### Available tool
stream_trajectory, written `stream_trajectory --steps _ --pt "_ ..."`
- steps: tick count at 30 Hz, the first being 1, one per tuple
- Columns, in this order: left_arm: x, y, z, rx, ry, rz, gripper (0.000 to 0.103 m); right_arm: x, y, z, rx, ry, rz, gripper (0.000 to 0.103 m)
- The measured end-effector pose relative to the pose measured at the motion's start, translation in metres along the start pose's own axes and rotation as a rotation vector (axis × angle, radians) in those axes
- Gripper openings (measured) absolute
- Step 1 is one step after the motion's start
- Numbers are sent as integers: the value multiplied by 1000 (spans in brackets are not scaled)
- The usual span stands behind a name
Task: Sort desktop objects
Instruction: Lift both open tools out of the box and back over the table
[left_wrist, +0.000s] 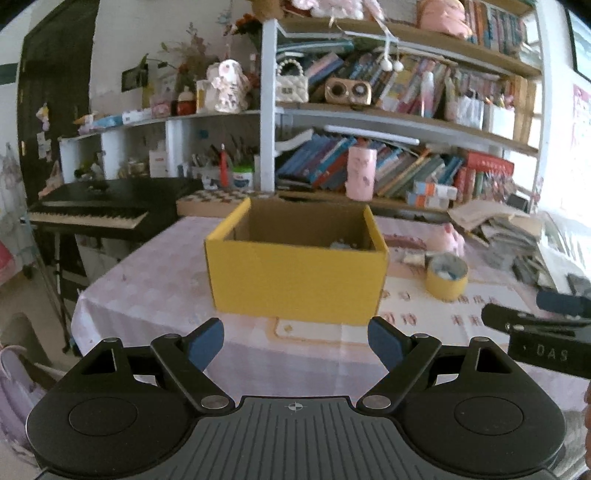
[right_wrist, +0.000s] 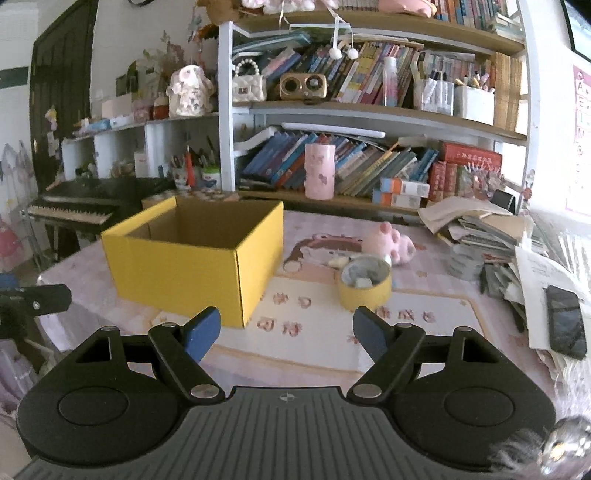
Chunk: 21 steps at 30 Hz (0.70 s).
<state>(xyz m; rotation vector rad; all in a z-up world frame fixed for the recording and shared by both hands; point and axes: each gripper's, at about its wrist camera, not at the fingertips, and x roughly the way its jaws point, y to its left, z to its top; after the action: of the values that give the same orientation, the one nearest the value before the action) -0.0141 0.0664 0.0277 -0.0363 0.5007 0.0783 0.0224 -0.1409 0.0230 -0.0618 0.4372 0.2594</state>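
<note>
Left wrist view: the left gripper (left_wrist: 295, 341) is hovering above the near edge of the tabletop (left_wrist: 147, 280), which is wearing a pale pink patterned cloth. Its blue-tipped fingers (left_wrist: 207, 343) are standing wide apart, holding nothing. Straight ahead, an open yellow cardboard box (left_wrist: 297, 273) is sitting near the middle of the tabletop; some small pale items are showing inside at its right wall, too blurred to name. Just beside the box on the right, a wide roll of yellow tape (left_wrist: 446, 277) is lying flat with small pale bits inside its ring. A pink plush toy (left_wrist: 448, 238) is lying behind the roll, toward the far edge. The right gripper (left_wrist: 543, 332) is poking in from the right edge of the view.

Right wrist view: the right gripper (right_wrist: 287, 334) is hovering over the near edge of the tabletop (right_wrist: 424, 295), its blue-tipped fingers (right_wrist: 369, 338) spread wide and empty. The yellow cardboard box (right_wrist: 192, 269) is sitting ahead to the left, and the yellow tape roll (right_wrist: 365, 283) ahead to the right, apart from the box. The pink plush toy (right_wrist: 391, 245) is lying just behind the roll. A black smartphone (right_wrist: 565, 321) is resting on loose papers at the right edge of the tabletop. A pink cylindrical cup (right_wrist: 320, 170) is standing on the bookshelf ledge beyond the far edge.
</note>
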Motion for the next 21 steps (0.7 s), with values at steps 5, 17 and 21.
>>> stream_trajectory --steps 5,17,21 --pt "1 -13 -7 34 18 -35 88 -10 -1 -12 -16 -10 -19 78" --pt "6 -32 -12 70 45 -118 88 -21 -13 -27 31 29 -80 78" --pt "11 -39 -13 90 57 -146 88 -22 -17 -31 43 42 -102 78"
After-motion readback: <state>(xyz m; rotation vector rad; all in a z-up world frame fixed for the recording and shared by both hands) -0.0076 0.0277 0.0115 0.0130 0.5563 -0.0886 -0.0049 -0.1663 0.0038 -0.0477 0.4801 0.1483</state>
